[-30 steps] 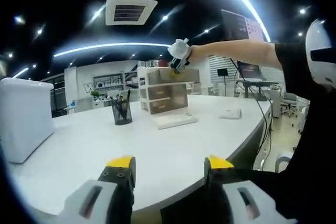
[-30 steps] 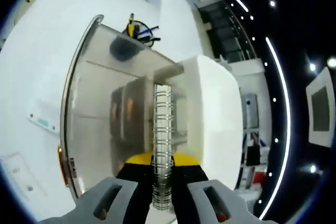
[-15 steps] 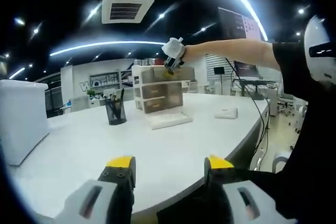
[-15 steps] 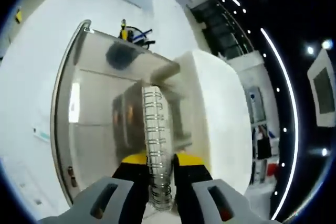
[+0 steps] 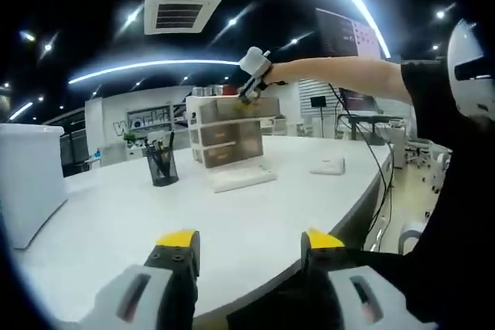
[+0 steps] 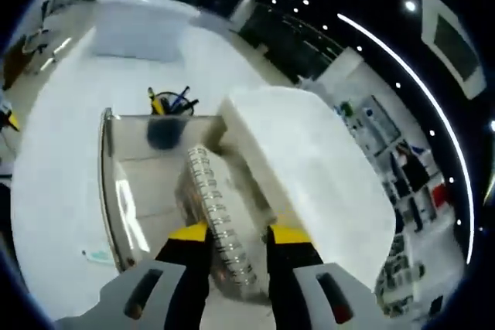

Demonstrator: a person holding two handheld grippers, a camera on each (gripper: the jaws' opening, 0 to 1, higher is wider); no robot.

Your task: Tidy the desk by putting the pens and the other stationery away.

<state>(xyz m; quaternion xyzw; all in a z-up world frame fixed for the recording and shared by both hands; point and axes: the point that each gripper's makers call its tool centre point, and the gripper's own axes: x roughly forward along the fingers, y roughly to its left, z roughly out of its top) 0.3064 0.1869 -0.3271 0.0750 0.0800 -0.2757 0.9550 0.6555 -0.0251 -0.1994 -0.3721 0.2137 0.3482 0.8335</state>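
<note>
My right gripper [image 6: 238, 237] is shut on a spiral-bound notebook [image 6: 207, 188], held edge-on over the open clear top drawer [image 6: 128, 191] of a small drawer unit [image 5: 228, 133]. The unit's white top [image 6: 309, 168] lies just to the right of the notebook. In the left gripper view, that right gripper [image 5: 254, 83] hangs at the unit's top on a person's outstretched arm. A black pen holder [image 5: 161, 166] with several pens stands left of the unit. My left gripper [image 5: 249, 245] is open and holds nothing, low over the near edge of the white table [image 5: 139, 222].
A flat white case [image 5: 236, 178] lies in front of the drawer unit. Farther right on the table is a small white item [image 5: 328, 165]. A large white box [image 5: 27, 179] stands at the far left. The table's curved edge [image 5: 363, 191] runs along the right.
The right gripper has tipped and pulled back, so the notebook now leans over the open drawer. The left view has drifted slightly; its jaws stay open.
</note>
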